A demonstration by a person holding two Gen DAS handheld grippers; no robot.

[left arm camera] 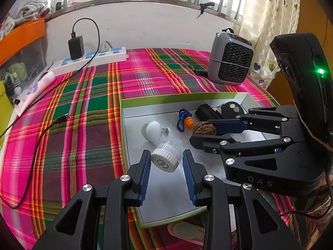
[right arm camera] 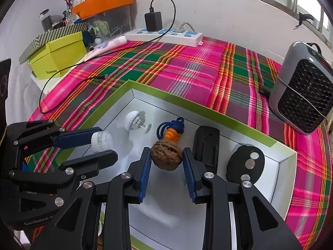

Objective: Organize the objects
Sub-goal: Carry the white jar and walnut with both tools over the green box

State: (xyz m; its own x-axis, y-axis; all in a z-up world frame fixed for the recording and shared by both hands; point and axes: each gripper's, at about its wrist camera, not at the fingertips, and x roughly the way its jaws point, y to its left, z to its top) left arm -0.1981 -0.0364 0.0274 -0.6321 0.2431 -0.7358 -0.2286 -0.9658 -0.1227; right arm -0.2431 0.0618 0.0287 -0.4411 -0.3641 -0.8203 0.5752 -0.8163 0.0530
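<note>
Nearest, the left gripper (left arm camera: pixel 166 162) has its jaws closed on a small clear jar (left arm camera: pixel 166 156), and the right gripper (right arm camera: pixel 166 160) clamps a walnut (right arm camera: pixel 166 156), both above the green-rimmed tray (right arm camera: pixel 187 106) on the counter. Judged step: placing; next, lower and release. Beyond lie a white knob (right arm camera: pixel 133 119), orange earplugs (right arm camera: pixel 171 134), a black case (right arm camera: pixel 206 143) and a black fob (right arm camera: pixel 245 164).

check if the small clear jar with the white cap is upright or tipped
Tipped: the jar lies on its side between the left gripper's pads, white cap facing the camera, over the tray.
</note>
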